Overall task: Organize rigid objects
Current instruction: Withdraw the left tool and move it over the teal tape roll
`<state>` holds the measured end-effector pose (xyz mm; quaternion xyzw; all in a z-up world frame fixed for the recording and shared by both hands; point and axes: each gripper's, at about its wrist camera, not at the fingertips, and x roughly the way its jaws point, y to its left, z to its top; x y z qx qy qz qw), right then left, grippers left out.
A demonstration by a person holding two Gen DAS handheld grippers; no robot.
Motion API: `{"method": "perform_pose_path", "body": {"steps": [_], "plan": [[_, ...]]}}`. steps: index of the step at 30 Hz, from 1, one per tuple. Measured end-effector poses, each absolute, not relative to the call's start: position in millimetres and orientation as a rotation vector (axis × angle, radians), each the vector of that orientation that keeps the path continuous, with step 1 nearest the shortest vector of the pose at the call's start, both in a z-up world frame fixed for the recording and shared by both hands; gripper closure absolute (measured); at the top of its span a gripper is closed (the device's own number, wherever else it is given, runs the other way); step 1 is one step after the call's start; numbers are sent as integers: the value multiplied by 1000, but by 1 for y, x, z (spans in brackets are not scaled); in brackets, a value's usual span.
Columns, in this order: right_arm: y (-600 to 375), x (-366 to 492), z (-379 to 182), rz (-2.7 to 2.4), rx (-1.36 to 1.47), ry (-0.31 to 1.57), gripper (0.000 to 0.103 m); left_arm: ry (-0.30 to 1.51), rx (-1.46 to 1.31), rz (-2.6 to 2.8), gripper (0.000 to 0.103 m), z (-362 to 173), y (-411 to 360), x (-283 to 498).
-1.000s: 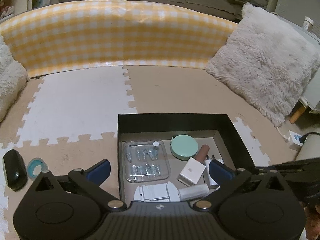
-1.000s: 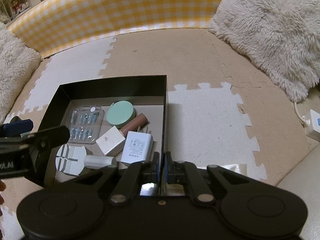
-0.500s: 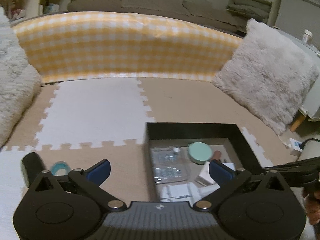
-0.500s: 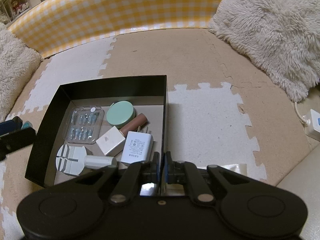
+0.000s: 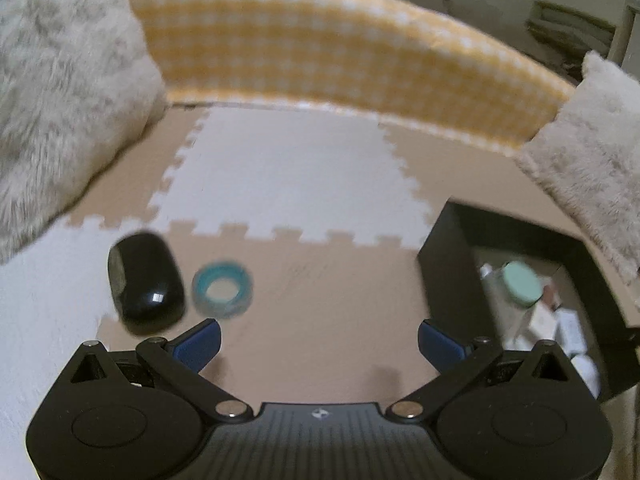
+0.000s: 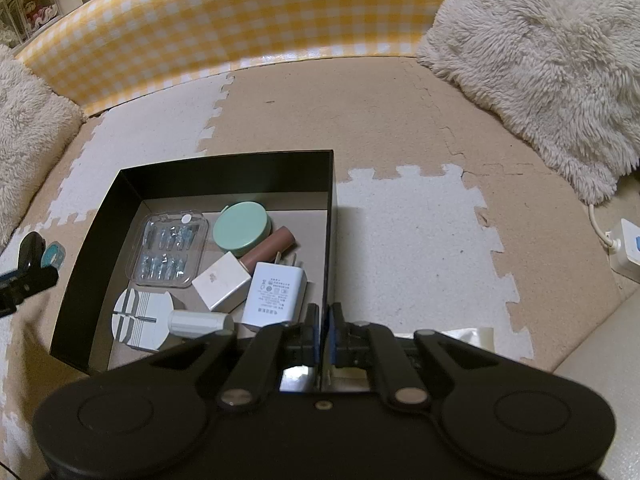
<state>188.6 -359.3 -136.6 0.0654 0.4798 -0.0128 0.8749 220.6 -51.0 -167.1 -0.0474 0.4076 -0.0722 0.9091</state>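
Note:
A black mouse-like object [image 5: 144,282] and a teal tape roll [image 5: 222,288] lie on the foam mat, just ahead and left of my open left gripper [image 5: 318,332], which holds nothing. The black box [image 6: 224,176] stands to the right; it holds a clear blister pack [image 6: 170,250], a green round case [image 6: 242,230], a brown tube [image 6: 268,252], a white cube [image 6: 222,280], a white charger [image 6: 274,294] and a white cylinder [image 6: 200,322]. My right gripper [image 6: 322,332] is shut on the near end of the box's right wall. The left wrist view is blurred.
A yellow checked barrier [image 6: 208,28] runs along the back of the mat. Fluffy pillows lie at the back right [image 6: 532,60] and at the left [image 5: 60,100]. A white power strip with a cable [image 6: 628,248] sits at the right edge.
My left gripper has swung left and down, away from over the box, until the black object and tape roll lie just ahead of it. The right gripper and box have not moved.

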Motion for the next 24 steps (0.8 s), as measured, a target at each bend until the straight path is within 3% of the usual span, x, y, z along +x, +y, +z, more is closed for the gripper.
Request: {"method": "perform_pose_path", "body": {"steps": [18,24], "plan": [[-356,188,-136,-27,119,1005,98,770,48,-132,1,-203,-42,221],[-356,188,-137,-28,110,1007,98,726,7,-89,13,-201,-29,235]]}}
